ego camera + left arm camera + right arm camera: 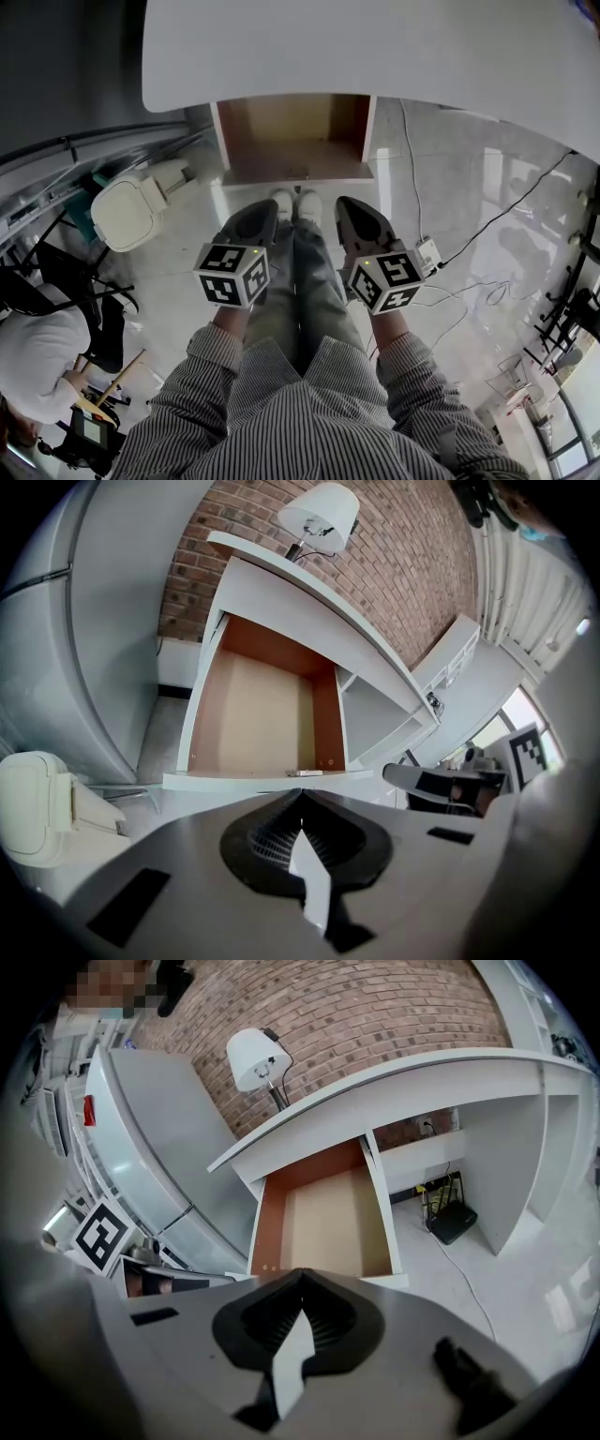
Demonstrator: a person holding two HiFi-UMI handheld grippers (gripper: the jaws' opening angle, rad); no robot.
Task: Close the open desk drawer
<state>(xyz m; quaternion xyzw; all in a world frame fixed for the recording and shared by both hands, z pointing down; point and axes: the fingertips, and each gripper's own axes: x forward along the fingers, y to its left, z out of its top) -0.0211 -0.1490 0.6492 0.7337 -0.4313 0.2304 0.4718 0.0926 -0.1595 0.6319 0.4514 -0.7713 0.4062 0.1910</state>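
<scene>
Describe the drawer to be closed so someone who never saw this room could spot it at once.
Start from the long white desk against the red brick wall. Under its top, below the white lamp, one drawer stands pulled out. It alone shows a brown wooden inside between white sides; the desk parts beside it are plain white.

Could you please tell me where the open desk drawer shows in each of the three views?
Head view: the open brown-lined drawer with white sides is top centre.
Left gripper view: the drawer is centre-left.
Right gripper view: the drawer is mid-frame.
Shared landmark: the curved white desk top over the drawer.
</scene>
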